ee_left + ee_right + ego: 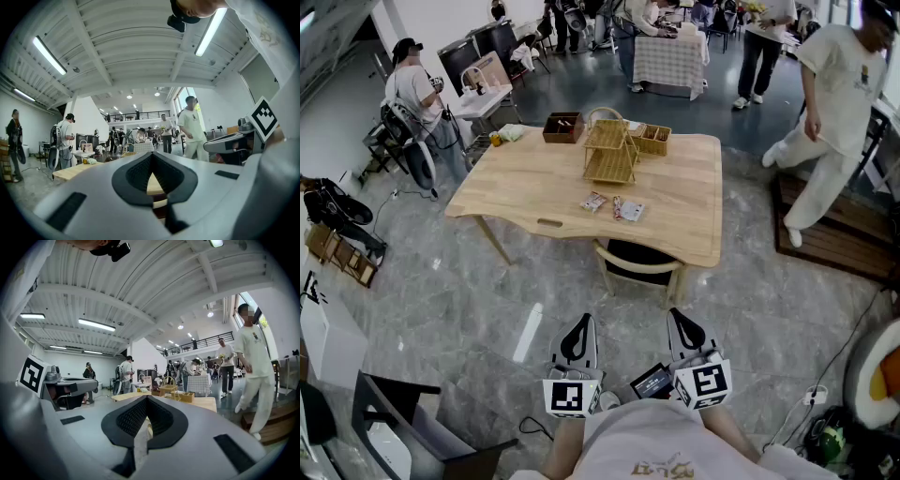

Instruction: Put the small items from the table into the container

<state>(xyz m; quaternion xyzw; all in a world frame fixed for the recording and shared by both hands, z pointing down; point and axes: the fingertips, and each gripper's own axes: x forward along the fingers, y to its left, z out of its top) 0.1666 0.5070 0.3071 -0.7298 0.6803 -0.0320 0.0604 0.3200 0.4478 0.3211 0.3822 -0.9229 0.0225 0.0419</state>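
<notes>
One wooden table (534,178) stands ahead. Two small packets (592,201) (628,210) lie side by side near the table's front edge. Behind them, at the table's middle, stands one wicker basket (610,150) with a handle. One brown box (563,127) sits at the back edge and one small tray (653,139) is just beside the basket. One chair (637,262) is tucked under the front edge. The left gripper (580,323) and right gripper (680,319) are well apart from the table, each with its jaws together and nothing between them.
</notes>
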